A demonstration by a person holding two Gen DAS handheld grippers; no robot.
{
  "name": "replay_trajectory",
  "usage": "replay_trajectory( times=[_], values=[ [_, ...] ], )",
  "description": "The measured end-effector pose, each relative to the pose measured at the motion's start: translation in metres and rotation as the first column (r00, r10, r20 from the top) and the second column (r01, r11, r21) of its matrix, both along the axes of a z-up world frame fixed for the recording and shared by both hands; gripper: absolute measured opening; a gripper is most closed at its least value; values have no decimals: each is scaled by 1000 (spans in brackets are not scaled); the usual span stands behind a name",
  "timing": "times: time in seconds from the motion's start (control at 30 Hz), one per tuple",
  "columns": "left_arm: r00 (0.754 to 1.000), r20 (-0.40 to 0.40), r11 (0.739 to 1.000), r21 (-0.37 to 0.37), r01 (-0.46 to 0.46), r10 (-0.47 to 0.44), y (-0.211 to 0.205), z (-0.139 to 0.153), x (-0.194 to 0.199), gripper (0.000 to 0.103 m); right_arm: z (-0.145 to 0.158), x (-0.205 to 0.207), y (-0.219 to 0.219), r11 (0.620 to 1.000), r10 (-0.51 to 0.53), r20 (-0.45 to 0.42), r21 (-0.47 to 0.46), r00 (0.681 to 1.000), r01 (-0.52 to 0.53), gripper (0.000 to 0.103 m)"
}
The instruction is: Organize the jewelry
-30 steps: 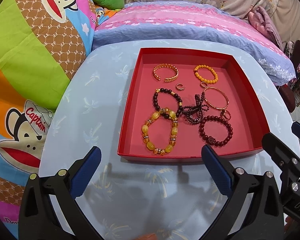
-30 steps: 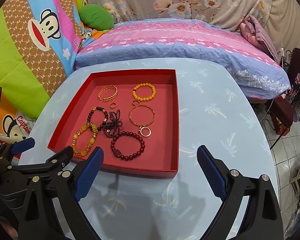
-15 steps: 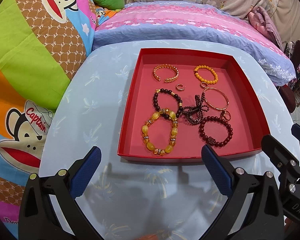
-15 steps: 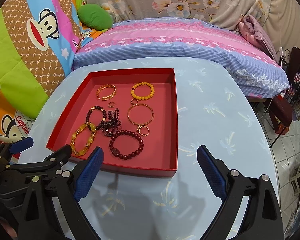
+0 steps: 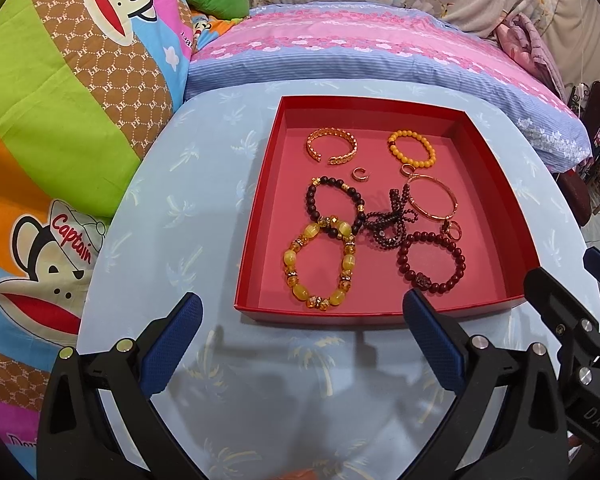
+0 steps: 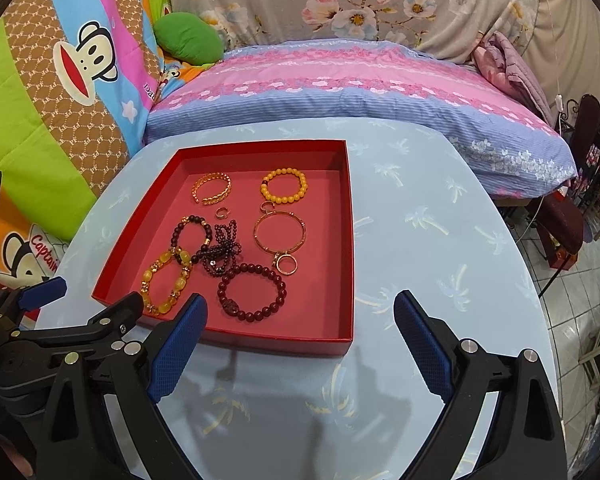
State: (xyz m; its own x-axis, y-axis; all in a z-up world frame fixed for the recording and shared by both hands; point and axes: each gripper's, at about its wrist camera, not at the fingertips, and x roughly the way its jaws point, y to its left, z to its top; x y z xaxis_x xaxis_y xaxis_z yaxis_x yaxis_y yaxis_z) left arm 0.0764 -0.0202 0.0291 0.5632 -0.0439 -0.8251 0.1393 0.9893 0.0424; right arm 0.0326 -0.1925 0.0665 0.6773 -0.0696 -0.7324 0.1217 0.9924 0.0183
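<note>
A shallow red tray (image 5: pixel 260 216) (image 6: pixel 350 240) sits on the round light-blue table. Several pieces lie in it: a gold cuff (image 5: pixel 332 146) (image 6: pixel 212 189), an orange bead bracelet (image 5: pixel 412 149) (image 6: pixel 284 186), a thin gold bangle (image 5: pixel 434 196) (image 6: pixel 280 232), a dark red bead bracelet (image 5: pixel 432 262) (image 6: pixel 252 293), a yellow chunky bracelet (image 5: pixel 320 264) (image 6: pixel 166 282), a black bead bracelet (image 5: pixel 334 204) and a tangled dark strand (image 5: pixel 392 222). My left gripper (image 5: pixel 300 328) is open and empty, short of the tray's near edge. My right gripper (image 6: pixel 300 336) is open and empty at the tray's near right corner.
The table (image 5: pixel 188 184) (image 6: pixel 440 240) is backed by a pink and blue bed (image 6: pixel 340 80). A colourful monkey-print quilt (image 5: pixel 60 120) rises on the left. A green cushion (image 6: pixel 188 38) lies at the back. Tiled floor and dark furniture (image 6: pixel 572 216) are to the right.
The right gripper has shifted slightly towards the tray, which now sits lower and larger in its view. The left gripper has barely moved. The jewelry has not moved.
</note>
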Motion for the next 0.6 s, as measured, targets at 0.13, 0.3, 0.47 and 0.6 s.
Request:
replay_trajectory(
  times=[0.13, 0.3, 0.47, 0.6],
  values=[
    [1000, 1, 1000, 2, -4, 4, -1, 0, -1, 96, -1, 0, -1, 1000, 3, -2, 6, 1000, -3, 90],
    [1000, 2, 1000, 1, -13, 13, 2, 0, -1, 96, -5, 0, -4, 1000, -9, -14, 23, 1000, 10, 90],
    [999, 1, 999, 0, -32, 32, 8, -1, 1, 96, -6, 0, -9, 999, -23, -18, 37, 1000, 24, 90],
    [999, 5, 999, 1, -37, 37, 9, 0, 1, 96, -6, 0, -9, 999, -23, -17, 37, 1000, 24, 90]
  ],
)
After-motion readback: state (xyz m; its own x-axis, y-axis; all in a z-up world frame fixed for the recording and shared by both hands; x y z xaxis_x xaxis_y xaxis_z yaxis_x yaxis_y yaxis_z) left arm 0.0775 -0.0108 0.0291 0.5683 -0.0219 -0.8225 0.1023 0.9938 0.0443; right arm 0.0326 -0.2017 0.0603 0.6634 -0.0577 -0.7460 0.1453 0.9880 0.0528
